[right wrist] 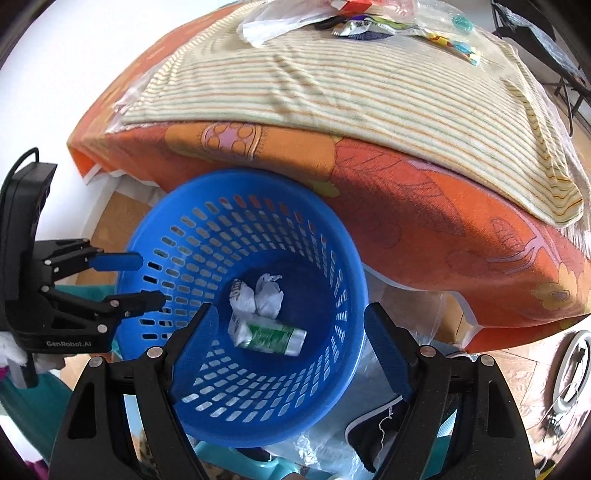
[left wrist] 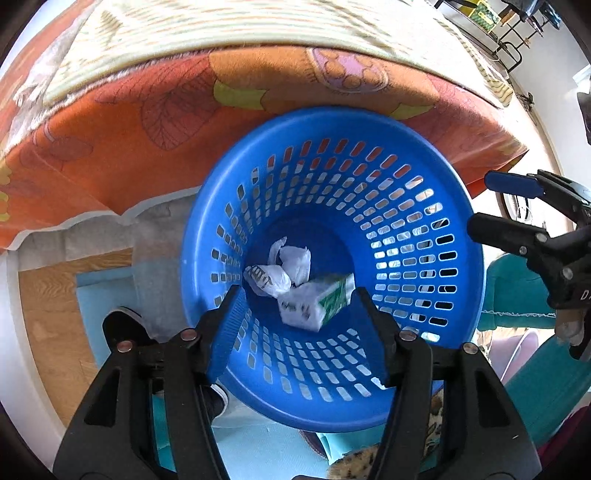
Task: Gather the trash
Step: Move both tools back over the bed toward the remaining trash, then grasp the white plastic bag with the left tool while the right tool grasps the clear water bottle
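A blue perforated plastic basket (left wrist: 424, 155) stands on the floor beside the table; it also shows in the right wrist view (right wrist: 332, 236). Inside lie crumpled white paper (left wrist: 291, 260) (right wrist: 269, 293) and a white and green carton (left wrist: 317, 302) (right wrist: 275, 336). My left gripper (left wrist: 297, 332) is open and empty above the basket's near rim. My right gripper (right wrist: 291, 354) is open and empty over the basket. Each gripper shows in the other's view, the right one (left wrist: 480, 205) and the left one (right wrist: 146, 280). More trash (right wrist: 354, 22) lies at the table's far edge.
The table has an orange leaf-print cloth (right wrist: 424, 206) with a striped cloth (right wrist: 332, 81) on top. A white plastic bag (right wrist: 273, 22) lies by the trash. Shoes (left wrist: 122, 325) and turquoise fabric (left wrist: 517, 291) lie on the floor. A black rack (left wrist: 513, 33) stands behind.
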`<state>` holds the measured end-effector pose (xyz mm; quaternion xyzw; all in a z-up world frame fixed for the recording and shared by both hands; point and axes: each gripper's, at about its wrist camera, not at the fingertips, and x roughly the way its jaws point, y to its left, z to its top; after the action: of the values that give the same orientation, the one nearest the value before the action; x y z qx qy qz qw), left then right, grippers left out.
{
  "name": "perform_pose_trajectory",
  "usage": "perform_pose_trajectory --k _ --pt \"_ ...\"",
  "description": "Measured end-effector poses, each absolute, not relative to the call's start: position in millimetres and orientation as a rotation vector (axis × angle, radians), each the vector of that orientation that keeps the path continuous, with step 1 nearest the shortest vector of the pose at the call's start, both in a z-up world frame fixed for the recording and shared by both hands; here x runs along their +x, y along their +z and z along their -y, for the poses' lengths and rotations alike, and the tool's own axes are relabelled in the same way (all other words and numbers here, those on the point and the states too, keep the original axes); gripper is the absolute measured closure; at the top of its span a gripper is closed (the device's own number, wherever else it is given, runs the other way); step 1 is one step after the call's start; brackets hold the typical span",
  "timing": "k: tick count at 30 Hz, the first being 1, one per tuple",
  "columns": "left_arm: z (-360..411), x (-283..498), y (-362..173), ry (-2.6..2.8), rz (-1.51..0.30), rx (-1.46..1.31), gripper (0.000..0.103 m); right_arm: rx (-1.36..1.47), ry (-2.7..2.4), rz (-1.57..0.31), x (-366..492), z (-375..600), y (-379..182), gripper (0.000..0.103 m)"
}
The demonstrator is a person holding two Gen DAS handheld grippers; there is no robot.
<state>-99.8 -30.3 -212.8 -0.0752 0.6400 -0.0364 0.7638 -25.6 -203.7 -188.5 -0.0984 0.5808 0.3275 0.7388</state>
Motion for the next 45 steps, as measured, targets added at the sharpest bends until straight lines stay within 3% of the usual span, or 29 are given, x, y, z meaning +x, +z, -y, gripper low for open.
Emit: perform_pose_trajectory --k 18,28,39,45 --pt "11.1 -63.5 -153.7 -0.053 -1.236 -0.201 0.042 -0.071 0.684 -1.156 9.2 221.0 -140.6 0.022" --pt "-13.1 -11.0 -100.8 -0.017 -1.107 -0.211 0.042 0.013 0.63 -1.074 51.9 231.6 -104.6 0.022" --pt "-64.4 55.4 -82.4 0.009 -1.047 -0.309 0.042 0.082 0.601 -1.038 98.0 231.9 -83.0 0.021" --pt "-85.4 92.8 -87.8 0.03 -1.042 -0.36 0.034 0.146 0.561 -1.061 134.7 234.8 -82.4 0.021"
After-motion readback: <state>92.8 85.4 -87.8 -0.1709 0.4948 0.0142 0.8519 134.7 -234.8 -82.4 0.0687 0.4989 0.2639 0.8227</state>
